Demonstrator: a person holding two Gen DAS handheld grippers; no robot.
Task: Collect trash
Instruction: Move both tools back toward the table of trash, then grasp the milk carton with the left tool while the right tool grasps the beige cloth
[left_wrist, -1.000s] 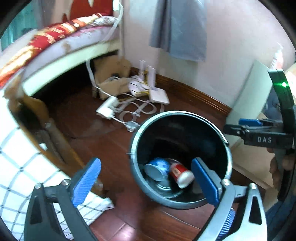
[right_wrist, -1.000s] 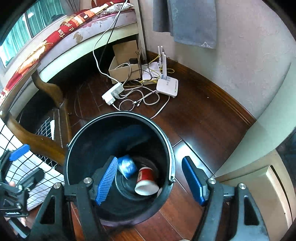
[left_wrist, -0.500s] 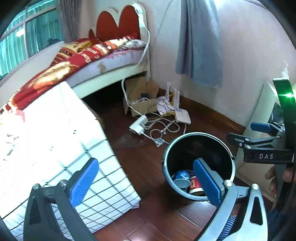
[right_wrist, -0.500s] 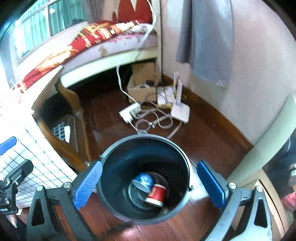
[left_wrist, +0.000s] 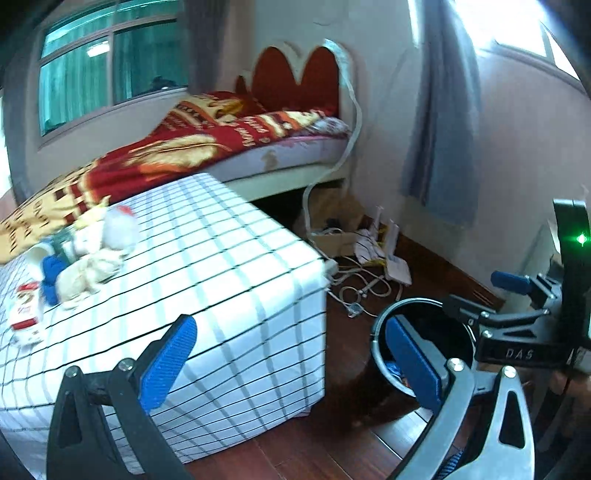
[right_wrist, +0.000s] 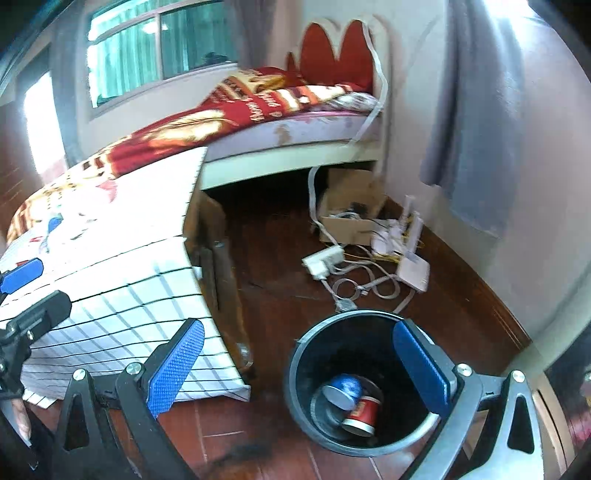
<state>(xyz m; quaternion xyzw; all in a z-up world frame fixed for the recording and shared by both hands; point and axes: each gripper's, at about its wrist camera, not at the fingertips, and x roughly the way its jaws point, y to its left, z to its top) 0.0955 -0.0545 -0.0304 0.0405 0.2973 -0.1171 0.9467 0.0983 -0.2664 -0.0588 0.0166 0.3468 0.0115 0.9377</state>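
Jaws of the right gripper (right_wrist: 297, 367) stand spread as wide as they go, blue pads well apart, with nothing held between them. Jaws of the left gripper (left_wrist: 291, 363) are likewise wide open and empty. Below the right gripper, on the dark wooden floor (right_wrist: 280, 266), stands a black trash bin (right_wrist: 306, 373); at its bottom lie a blue can (right_wrist: 341, 389) and a red paper cup (right_wrist: 362, 411), touching each other. In the left wrist view the bin (left_wrist: 376, 332) sits just beside the corner of a table (left_wrist: 236, 266) draped in a white checked cloth. On the table's far left end lies more trash: a crumpled white tissue (left_wrist: 88, 273), a red and white cup (left_wrist: 26, 306) on its side, and something blue (left_wrist: 51, 267) too blurred to name. Beyond the bin, cables, a white power strip (right_wrist: 323, 260) and a white router (right_wrist: 413, 271) lie on the floor near a cardboard box (right_wrist: 351, 218). Behind them is a bed (right_wrist: 280, 122) with a red patterned blanket
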